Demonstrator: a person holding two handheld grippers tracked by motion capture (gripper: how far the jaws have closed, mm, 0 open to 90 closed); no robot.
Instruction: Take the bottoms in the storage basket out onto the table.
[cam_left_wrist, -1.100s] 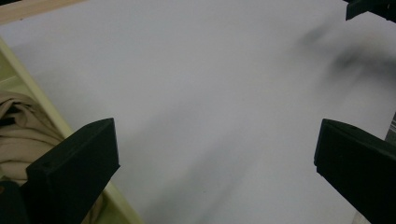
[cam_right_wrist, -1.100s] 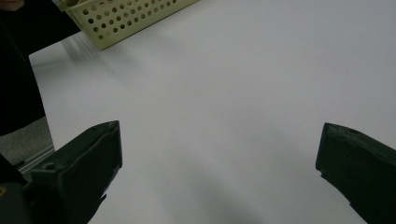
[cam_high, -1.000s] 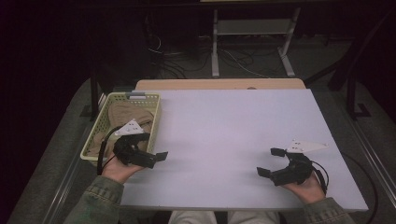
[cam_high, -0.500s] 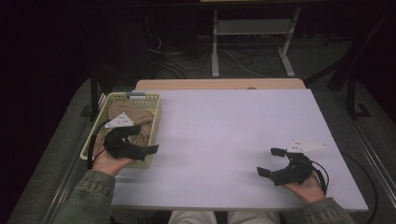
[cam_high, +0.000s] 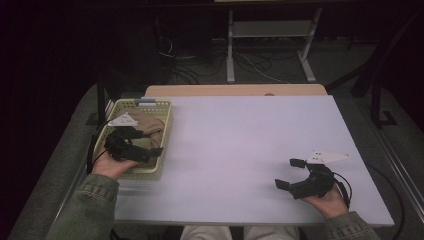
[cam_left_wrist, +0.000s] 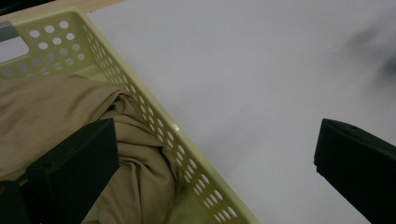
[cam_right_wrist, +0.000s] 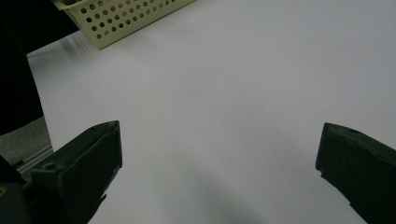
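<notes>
The left tongs (cam_high: 145, 150) hung spread wide over the yellow basket (cam_high: 165, 131) at nine o'clock on the worktop (cam_high: 250, 145), one jaw above the tan cloth (cam_left_wrist: 56, 112) lying bunched inside it, apparently placed to pick it up. The right tongs (cam_high: 290, 174) rested at four o'clock, also spread and gripping nothing, seemingly waiting. Counted: one basket, one cloth, two tongs.

Left gripper (cam_high: 150, 145) gaping wide over the basket (cam_high: 166, 131), right gripper (cam_high: 291, 174) likewise spread, far right of that basket.
</notes>
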